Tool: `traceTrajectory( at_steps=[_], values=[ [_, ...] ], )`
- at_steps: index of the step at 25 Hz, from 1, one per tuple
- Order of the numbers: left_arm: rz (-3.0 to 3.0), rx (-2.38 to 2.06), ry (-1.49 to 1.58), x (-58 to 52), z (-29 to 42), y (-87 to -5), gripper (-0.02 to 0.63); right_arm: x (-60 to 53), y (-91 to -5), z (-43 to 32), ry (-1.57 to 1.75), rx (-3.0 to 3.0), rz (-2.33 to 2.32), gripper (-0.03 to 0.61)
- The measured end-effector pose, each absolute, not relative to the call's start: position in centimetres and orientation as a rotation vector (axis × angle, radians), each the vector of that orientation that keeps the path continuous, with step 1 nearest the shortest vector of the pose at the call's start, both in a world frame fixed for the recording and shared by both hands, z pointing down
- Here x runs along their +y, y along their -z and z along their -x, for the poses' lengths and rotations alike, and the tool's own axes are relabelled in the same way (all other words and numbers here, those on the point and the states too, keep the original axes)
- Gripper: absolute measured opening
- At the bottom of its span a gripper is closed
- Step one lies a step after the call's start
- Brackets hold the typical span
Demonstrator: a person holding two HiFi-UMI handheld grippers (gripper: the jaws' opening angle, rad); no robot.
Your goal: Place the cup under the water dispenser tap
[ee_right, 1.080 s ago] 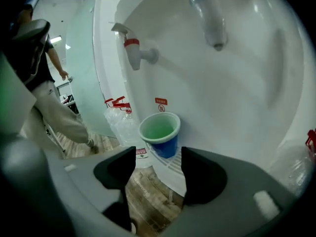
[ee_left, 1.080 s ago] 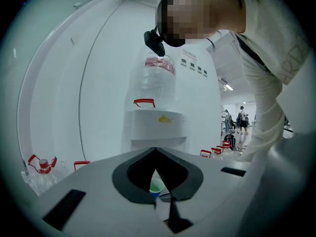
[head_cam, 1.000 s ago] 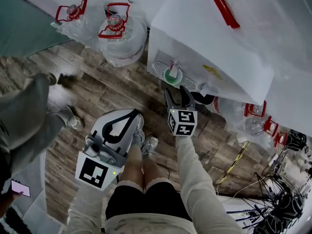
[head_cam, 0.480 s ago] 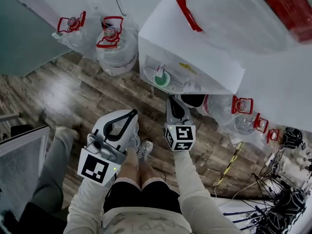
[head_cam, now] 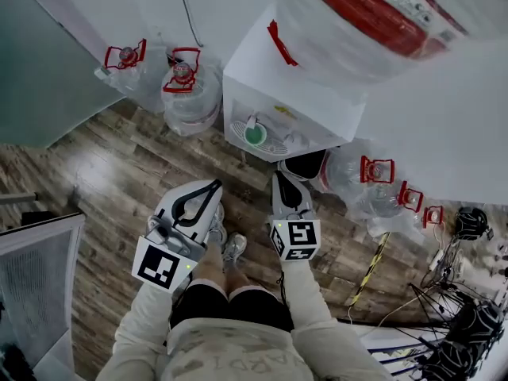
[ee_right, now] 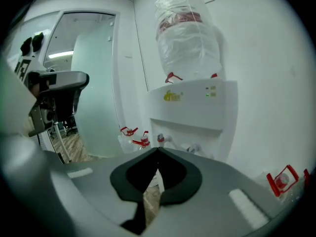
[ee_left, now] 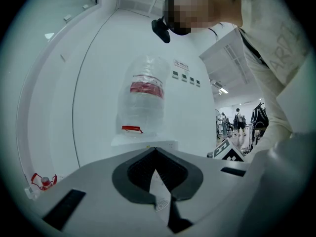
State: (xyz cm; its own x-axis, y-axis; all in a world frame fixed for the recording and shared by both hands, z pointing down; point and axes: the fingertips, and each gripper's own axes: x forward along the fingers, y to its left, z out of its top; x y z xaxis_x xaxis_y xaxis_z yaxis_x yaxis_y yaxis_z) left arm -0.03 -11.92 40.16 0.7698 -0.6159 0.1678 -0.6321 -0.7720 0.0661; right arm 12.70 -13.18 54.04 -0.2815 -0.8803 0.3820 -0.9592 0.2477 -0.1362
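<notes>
The green cup point(head_cam: 255, 136) stands upright on the round drip tray point(head_cam: 275, 146) in the recess of the white water dispenser point(head_cam: 262, 78). A tap point(head_cam: 251, 122) hangs just over its far rim, so as things lie the cup looks already placed.

Both claws are well apart from the cup, on the near side of the dispenser above the wooden floor point(head_cam: 103, 173). The left claw point(ee_left: 156, 150) is closed tip to tip with nothing between its jaws. The right claw point(ee_right: 158, 150) is likewise closed and empty, and it points toward the dispenser front and its taps.

A large bottle point(head_cam: 357, 22) sits on top of the dispenser. Spare bottles point(head_cam: 190, 98) with red handles rest on the floor to its left.

The cup looks small and thin-walled, so it is probably very light, easy to tip or nudge off the grille, and possibly crushable under a hard squeeze. Its material cannot be told from here. If it needs shifting, the side wall around mid-height is the best place to take hold. Approach level from the near side with a gentle pinch and keep clear of the tap above the rim. Once filled it would be heavier and could spill.
</notes>
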Motion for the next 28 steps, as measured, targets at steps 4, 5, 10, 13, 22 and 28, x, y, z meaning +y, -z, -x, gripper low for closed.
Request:
traceTrajectory(
  at_steps=[4, 5, 10, 13, 22, 28],
  values=[
    [-2.854, -1.028, -0.182, -11.1, 0.4, -37.8, 0.006, -11.8, -50.1, -12.6, -0.44, -2.318, -1.726, 0.009],
    [-2.859, -1.033, -0.173, -10.9, 0.4, -37.2, 0.005, -11.5, -49.2, -12.5, -0.424, -2.328, -1.722, 0.009],
    [-2.89, -1.036, -0.143, -9.4, 0.2, -34.9, 0.006, -9.6, -45.1, -12.2, -0.359, -2.368, -1.714, 0.009],
    [-2.902, -1.034, -0.143, -8.5, 0.1, -33.7, 0.005, -8.6, -42.7, -12.1, -0.315, -2.375, -1.721, 0.009],
    [-2.929, -1.071, -0.061, -6.3, 0.4, -29.3, 0.005, -4.8, -36.5, -12.6, -0.215, -2.389, -1.785, 0.009],
    [-2.956, -1.072, -0.032, -4.9, 0.3, -27.1, 0.005, -2.9, -33.2, -13.3, -0.157, -2.399, -1.828, 0.009]
  ],
)
